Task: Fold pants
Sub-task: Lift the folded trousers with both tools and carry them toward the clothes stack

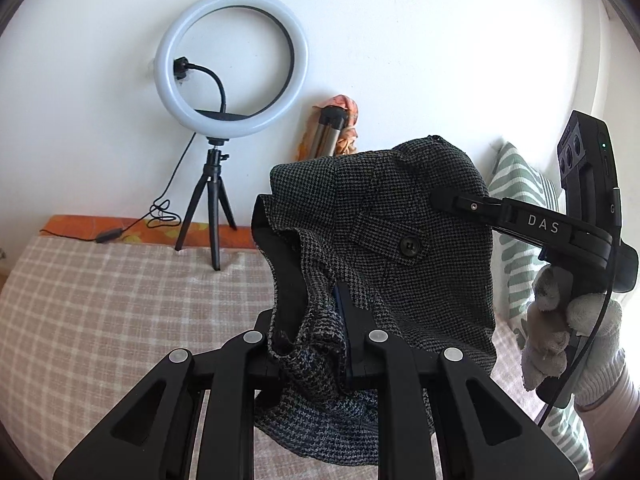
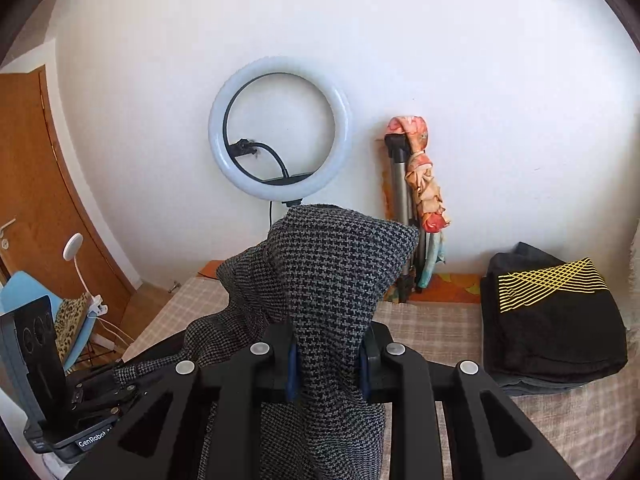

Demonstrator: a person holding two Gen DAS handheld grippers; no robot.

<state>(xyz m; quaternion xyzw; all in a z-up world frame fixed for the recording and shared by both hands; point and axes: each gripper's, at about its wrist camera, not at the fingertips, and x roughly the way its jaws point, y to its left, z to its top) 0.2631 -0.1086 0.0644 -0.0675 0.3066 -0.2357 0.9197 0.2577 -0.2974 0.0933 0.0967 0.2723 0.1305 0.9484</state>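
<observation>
The pants point(image 1: 408, 216) are dark grey houndstooth cloth with a buttoned pocket flap, held up above the bed. My left gripper point(image 1: 316, 320) is shut on a bunched edge of the pants. My right gripper point(image 2: 328, 344) is shut on another part of the pants point(image 2: 332, 272), which drape over and between its fingers. In the left wrist view the right gripper point(image 1: 444, 198) comes in from the right, held by a gloved hand, its tip buried in the cloth. The left gripper shows at the lower left of the right wrist view point(image 2: 116, 376), clamped on the cloth.
The bed has a beige checked cover point(image 1: 120, 300). A ring light on a tripod point(image 1: 230, 68) stands at the wall. A folded tripod with orange cloth point(image 2: 416, 200) leans on the wall. A stack of folded dark clothes point(image 2: 552, 320) lies right. A striped pillow point(image 1: 516, 184) is far right.
</observation>
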